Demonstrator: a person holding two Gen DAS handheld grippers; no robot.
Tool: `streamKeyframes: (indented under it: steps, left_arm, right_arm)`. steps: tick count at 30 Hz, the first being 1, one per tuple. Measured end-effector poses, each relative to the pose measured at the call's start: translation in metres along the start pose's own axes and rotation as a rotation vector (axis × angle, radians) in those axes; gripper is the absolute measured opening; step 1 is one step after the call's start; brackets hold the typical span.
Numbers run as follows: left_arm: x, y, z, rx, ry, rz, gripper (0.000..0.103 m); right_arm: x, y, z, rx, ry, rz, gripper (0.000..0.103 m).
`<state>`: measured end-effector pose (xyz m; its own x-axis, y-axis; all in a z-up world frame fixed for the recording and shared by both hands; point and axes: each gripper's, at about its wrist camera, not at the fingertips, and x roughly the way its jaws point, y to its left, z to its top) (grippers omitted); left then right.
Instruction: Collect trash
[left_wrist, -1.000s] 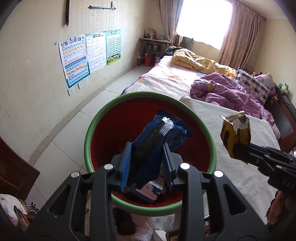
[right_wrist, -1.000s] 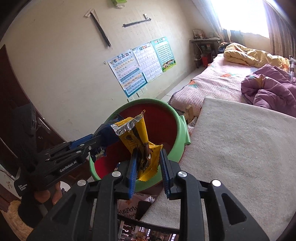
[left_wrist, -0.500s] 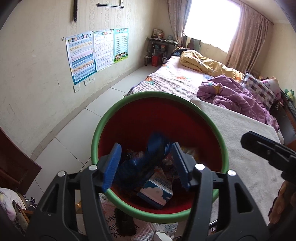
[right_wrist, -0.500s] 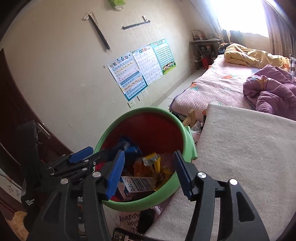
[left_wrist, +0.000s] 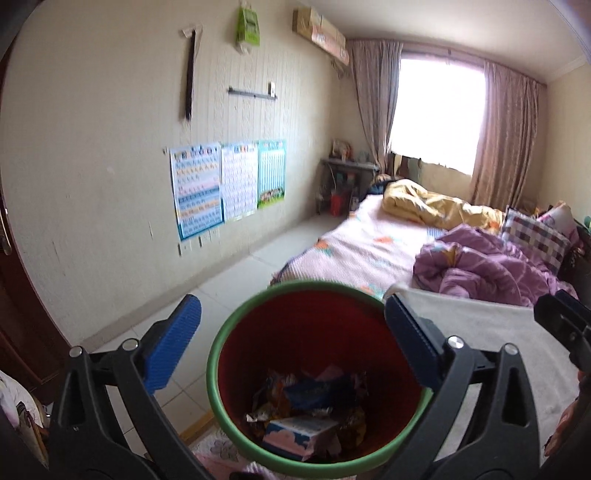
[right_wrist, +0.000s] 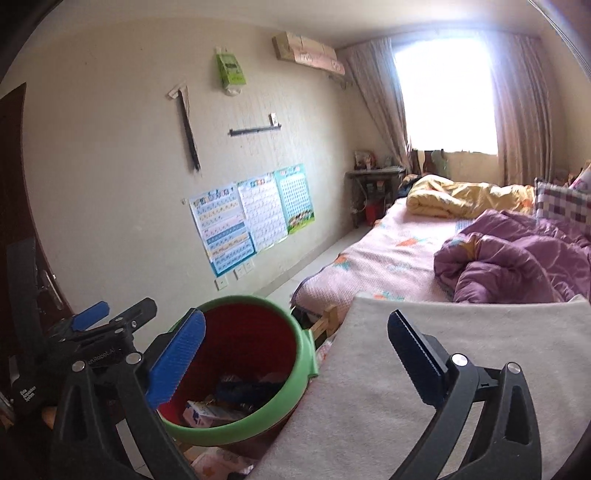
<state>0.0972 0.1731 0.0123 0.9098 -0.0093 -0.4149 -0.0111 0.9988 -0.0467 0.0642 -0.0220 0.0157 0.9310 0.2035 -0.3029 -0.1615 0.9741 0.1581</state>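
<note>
Trash in the green-rimmed red plastic bin (left_wrist: 218, 373): crumpled foil wrappers (left_wrist: 314, 387) and a small pale carton (left_wrist: 299, 432), light and crushable, slippery; pinch at a flat edge. Left claw (left_wrist: 291, 339) and right claw (right_wrist: 295, 354) are spreading, nothing between them, above the bin beside the bed.

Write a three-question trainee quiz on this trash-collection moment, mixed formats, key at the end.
1. True or false: the left gripper holds a wrapper.
2. Where does the blue wrapper lie? A) on the grey blanket B) in the bin C) on the floor
3. Fill in: the bin has a red inside and a ____ rim.

Key:
1. False; its jaws are opening with nothing between them, like those of the right gripper.
2. B, among other trash and beside a small carton.
3. Green.
</note>
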Motion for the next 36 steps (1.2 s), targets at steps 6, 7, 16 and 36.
streamKeyframes:
  steps: [6,7,16,36]
  left_arm:
    - [-0.009,-0.011,0.005,-0.043,0.014,-0.007,0.098]
    - [-0.011,-0.013,0.005,-0.052,0.015,-0.005,0.098]
    - [-0.029,-0.035,0.002,-0.038,0.043,-0.038,0.098]
    - [-0.073,-0.107,-0.018,-0.039,0.064,0.024,0.098]
  right_arm:
    - [-0.021,-0.014,-0.004,-0.038,-0.043,-0.033,0.096]
    - [-0.023,-0.016,-0.005,-0.036,-0.039,-0.038,0.096]
    - [-0.038,-0.035,-0.021,-0.021,0.010,-0.031,0.096]
    - [-0.082,-0.090,-0.040,-0.057,0.091,0.052,0.096]
